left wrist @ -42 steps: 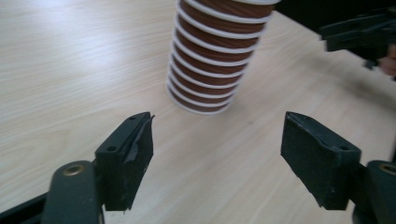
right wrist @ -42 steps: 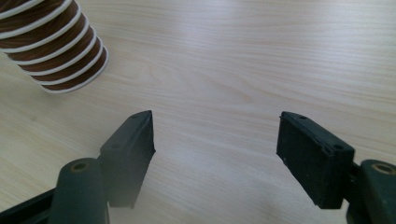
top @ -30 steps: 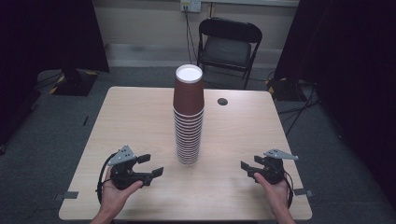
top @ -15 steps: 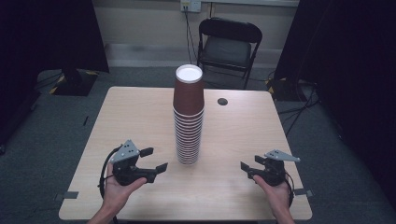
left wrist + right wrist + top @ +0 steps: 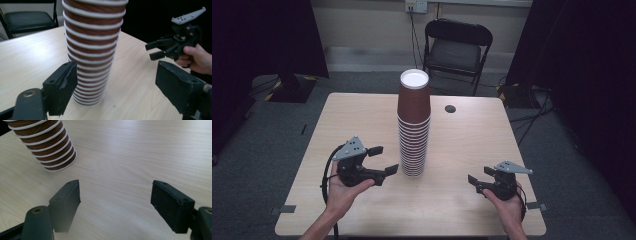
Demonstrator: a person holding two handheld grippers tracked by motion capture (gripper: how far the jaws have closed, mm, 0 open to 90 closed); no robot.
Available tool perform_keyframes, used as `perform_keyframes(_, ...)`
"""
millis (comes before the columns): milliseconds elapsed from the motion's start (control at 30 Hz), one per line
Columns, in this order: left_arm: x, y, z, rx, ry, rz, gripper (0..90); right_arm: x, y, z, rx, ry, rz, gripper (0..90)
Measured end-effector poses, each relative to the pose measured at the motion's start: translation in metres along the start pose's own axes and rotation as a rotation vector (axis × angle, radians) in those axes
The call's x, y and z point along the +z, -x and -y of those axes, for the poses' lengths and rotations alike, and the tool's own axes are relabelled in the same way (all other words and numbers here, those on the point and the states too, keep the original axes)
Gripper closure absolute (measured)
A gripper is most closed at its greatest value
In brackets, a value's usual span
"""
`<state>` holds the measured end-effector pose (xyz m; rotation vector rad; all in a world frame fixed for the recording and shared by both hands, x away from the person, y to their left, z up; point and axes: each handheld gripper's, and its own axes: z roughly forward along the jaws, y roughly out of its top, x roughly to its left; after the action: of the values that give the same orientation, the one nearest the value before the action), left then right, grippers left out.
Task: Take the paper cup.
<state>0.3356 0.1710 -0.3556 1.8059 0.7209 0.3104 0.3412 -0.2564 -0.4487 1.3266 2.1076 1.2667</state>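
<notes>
Item: cup stack, standing intact at table centre. You are holding left gripper at 8 o'clock, right gripper at 4 o'clock, jaws wide, empty; nothing begun.

A light wood-grain counter stands on a grey carpeted floor. A tall stack of brown paper cups with white rims stands upside down on it, about midway between the left and right edges and a little nearer the front edge than the back. A small dark round disc lies flat near the back edge, right of the stack and well apart from it.
</notes>
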Motion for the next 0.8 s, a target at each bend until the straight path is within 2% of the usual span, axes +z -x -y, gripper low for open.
perform_keyframes(200,0.001,0.001,-0.016,0.036,0.004,-0.006,18.8,0.0,0.0,0.0,-0.007,-0.007,-0.007,22.4)
perform_keyframes(333,0.0,0.001,-0.027,0.029,0.034,-0.013,15.7,0.0,-0.001,0.0,-0.003,-0.003,-0.012,23.6)
perform_keyframes(467,0.001,0.0,-0.043,0.043,0.036,0.004,15.4,0.001,0.0,0.0,-0.004,-0.006,-0.016,23.4)
perform_keyframes(567,0.001,0.001,-0.054,0.031,0.057,0.017,15.4,0.002,-0.001,0.0,-0.008,-0.008,-0.016,23.4)
perform_keyframes(600,0.001,0.001,-0.057,0.046,0.061,0.018,15.7,0.001,-0.001,0.0,-0.007,-0.007,-0.02,23.3)
perform_keyframes(800,0.002,0.004,-0.078,0.054,0.106,0.002,15.5,0.001,0.0,0.001,-0.01,-0.012,-0.027,23.2)
